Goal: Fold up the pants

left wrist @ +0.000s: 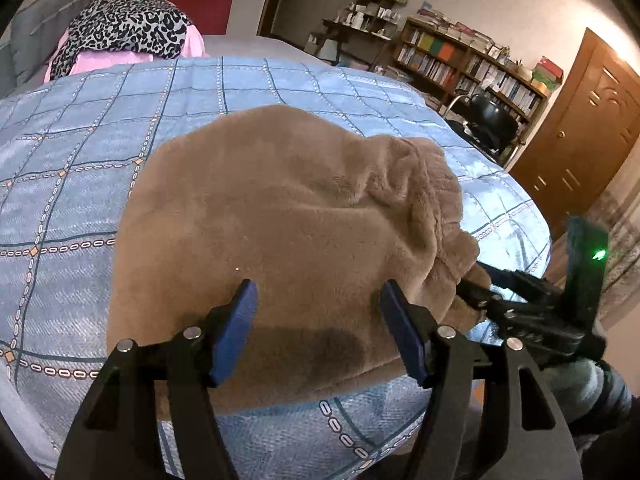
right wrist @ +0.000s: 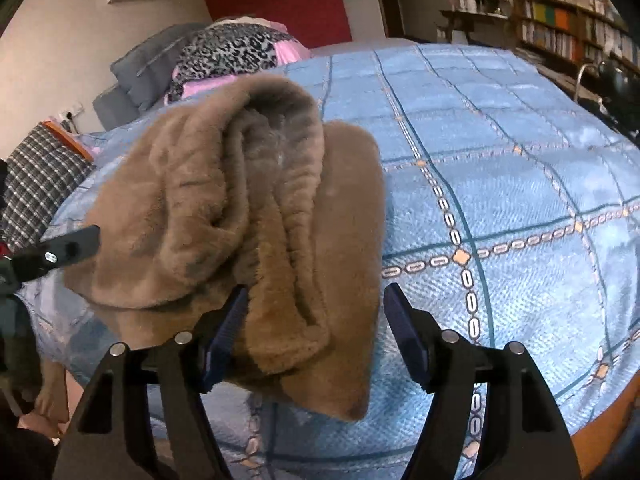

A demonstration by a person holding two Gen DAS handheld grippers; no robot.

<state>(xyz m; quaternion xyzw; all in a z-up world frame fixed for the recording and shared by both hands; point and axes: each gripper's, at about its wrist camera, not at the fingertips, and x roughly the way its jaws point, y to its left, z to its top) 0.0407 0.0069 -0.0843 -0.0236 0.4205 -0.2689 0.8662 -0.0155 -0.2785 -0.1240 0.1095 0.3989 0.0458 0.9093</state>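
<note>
The brown fleece pants (left wrist: 288, 216) lie folded in a thick bundle on the blue checked bedspread (left wrist: 80, 184). The gathered waistband (left wrist: 424, 200) bunches on the right side. My left gripper (left wrist: 318, 304) hovers over the near edge of the bundle, its blue pads wide apart and pressing on nothing. In the right wrist view the pants (right wrist: 224, 208) show layered folds. My right gripper (right wrist: 314, 320) stands open around the near right corner of the fabric, and its right pad is clear of the cloth. One black finger (right wrist: 68, 250) of the left gripper pokes in at the left.
At the head of the bed lie a leopard-print and pink cover (left wrist: 128, 28) and grey pillows (right wrist: 152, 64). A bookshelf (left wrist: 460, 60), a black chair (left wrist: 492, 120) and a wooden door (left wrist: 584, 128) stand beyond the bed's right side. A checked cloth (right wrist: 36, 184) lies at the left.
</note>
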